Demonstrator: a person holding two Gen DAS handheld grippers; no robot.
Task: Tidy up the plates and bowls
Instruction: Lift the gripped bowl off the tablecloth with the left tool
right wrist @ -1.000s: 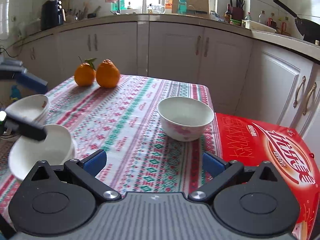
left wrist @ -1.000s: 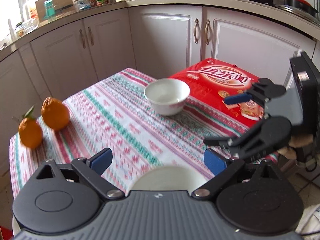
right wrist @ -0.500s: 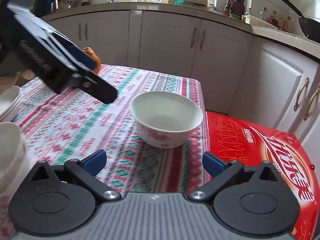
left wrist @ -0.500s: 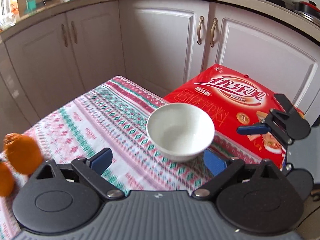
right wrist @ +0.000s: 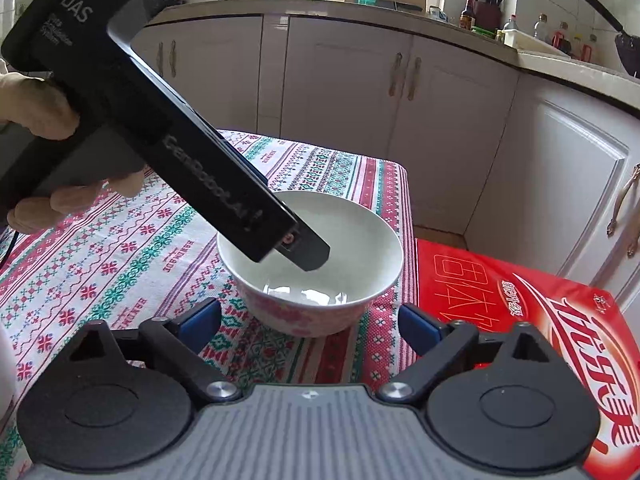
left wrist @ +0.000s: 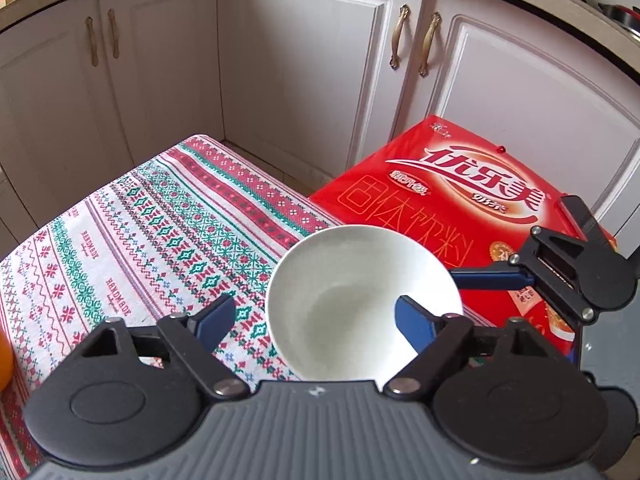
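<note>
The left gripper [left wrist: 316, 316] is seen with its fingers closing, and the near rim of the white bowl [left wrist: 360, 304] is placed between them: one blue pad [left wrist: 414, 322] is inside the bowl, the other pad is outside over the cloth. It cannot be told that the pads already press on the rim, so the bowl is not seen as gripped. In the right wrist view the left gripper's body reaches down from the upper left and its tip is lowered into the bowl [right wrist: 312, 264], while a hand [right wrist: 44, 120] is wrapped around its handle. The right gripper [right wrist: 310, 322] is also closing its fingers, but they are kept wide and nothing is between them; the bowl is just ahead of the fingers. In the left wrist view one blue finger of the right gripper [left wrist: 494, 278] is seen near the far side of the bowl's rim, on the right. The bowl, white inside and with a pink flower pattern outside, stands upright on the patterned tablecloth [left wrist: 160, 240] near the corner of the desk. A red carton [left wrist: 472, 200] with printed characters lies beside that corner, close to the bowl. White cupboard doors [left wrist: 312, 80] are seen behind the desk.
</note>
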